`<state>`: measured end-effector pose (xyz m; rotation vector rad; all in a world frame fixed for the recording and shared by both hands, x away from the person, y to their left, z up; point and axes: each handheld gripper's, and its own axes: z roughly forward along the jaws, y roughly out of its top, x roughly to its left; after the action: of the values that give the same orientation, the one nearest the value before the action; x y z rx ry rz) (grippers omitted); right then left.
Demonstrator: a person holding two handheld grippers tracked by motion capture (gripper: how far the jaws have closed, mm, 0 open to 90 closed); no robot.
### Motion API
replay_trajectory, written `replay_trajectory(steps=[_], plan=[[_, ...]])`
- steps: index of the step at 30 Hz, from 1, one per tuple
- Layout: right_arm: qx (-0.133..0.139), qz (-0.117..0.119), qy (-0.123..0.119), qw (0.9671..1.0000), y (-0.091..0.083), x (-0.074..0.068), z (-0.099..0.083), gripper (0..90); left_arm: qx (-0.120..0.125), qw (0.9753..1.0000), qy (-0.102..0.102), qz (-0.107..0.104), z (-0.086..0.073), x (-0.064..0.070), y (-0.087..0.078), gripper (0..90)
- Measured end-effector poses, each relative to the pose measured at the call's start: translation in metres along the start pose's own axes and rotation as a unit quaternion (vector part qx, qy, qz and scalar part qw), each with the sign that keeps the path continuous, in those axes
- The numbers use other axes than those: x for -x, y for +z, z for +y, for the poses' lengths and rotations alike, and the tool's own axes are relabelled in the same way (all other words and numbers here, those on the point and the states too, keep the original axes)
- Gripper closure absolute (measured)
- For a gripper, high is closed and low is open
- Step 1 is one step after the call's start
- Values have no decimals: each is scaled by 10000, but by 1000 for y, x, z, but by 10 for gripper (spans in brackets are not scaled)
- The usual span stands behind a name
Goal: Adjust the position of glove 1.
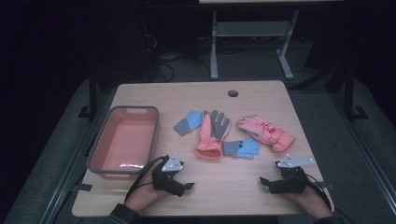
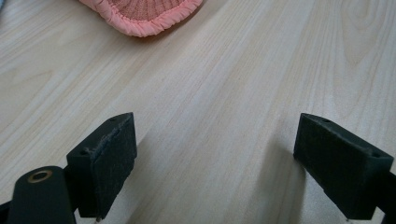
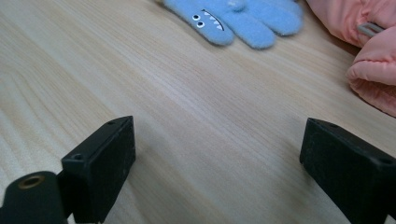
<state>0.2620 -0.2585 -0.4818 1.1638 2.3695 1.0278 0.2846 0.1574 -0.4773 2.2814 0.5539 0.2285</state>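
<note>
Gloves lay in a loose cluster at mid-table: a coral-and-grey glove [image 1: 211,135], a blue glove [image 1: 243,148] touching its cuff, a second blue glove [image 1: 188,122] at its other side, and a padded pink glove [image 1: 266,132] to the right. A pink bin [image 1: 122,140] with a grey rim stood well apart on the left. Left gripper [image 1: 180,183] and right gripper [image 1: 271,183] rested low at the near edge, jaws spread wide with nothing between them.

Risk, as judged: the gloves overlapped, so a pinch on one could drag its neighbour; soft knit could slip from a shallow bite at a fingertip.

Surface was a pale wood-grain table [image 1: 196,95], flat and dry, with a cable hole [image 1: 233,93] at the far side. The room beyond was dim, with a desk frame [image 1: 252,32] standing behind.
</note>
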Motion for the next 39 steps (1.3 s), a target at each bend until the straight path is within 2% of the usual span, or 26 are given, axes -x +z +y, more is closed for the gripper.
replay_trajectory(steps=[8, 10, 12, 13, 14, 16, 17, 21, 27, 32, 39], plan=[[-2, 35, -47, 10000, 1, 1, 1, 96, -3, 10000, 11, -22, 0, 0, 0, 124], [-48, 144, -156, 9998, -2, 2, 2, 172, 30, 10000, -19, -40, 0, 0, 1, 124], [-129, 140, -151, 9997, -4, 2, 5, 259, 29, 10000, -16, -46, 0, 0, 1, 124], [-129, 140, -151, 9997, -4, 2, 5, 259, 30, 10000, -18, -48, 0, -1, 1, 124], [-103, 158, -122, 9997, -7, 3, 6, 331, 31, 10000, -18, -48, 1, -1, 1, 124], [-89, 172, -122, 9997, -8, 3, 7, 366, 35, 10000, -21, -47, 0, 0, 1, 125], [-19, 132, -152, 9998, -11, 2, 9, 440, 37, 10000, -27, -45, 0, 0, 1, 125], [168, 177, -125, 9996, -14, 1, 14, 582, 17, 10000, 2, -36, 0, -1, 0, 125], [223, 258, -73, 9994, -13, 3, 22, 799, 22, 10000, 27, -39, 1, -1, 1, 124], [234, 367, -98, 9990, -9, 4, 30, 897, 17, 10000, 36, -37, 1, -1, 1, 125], [293, 344, -65, 9990, -7, 1, 40, 898, -13, 10000, 46, -36, 1, -1, 0, 125]])
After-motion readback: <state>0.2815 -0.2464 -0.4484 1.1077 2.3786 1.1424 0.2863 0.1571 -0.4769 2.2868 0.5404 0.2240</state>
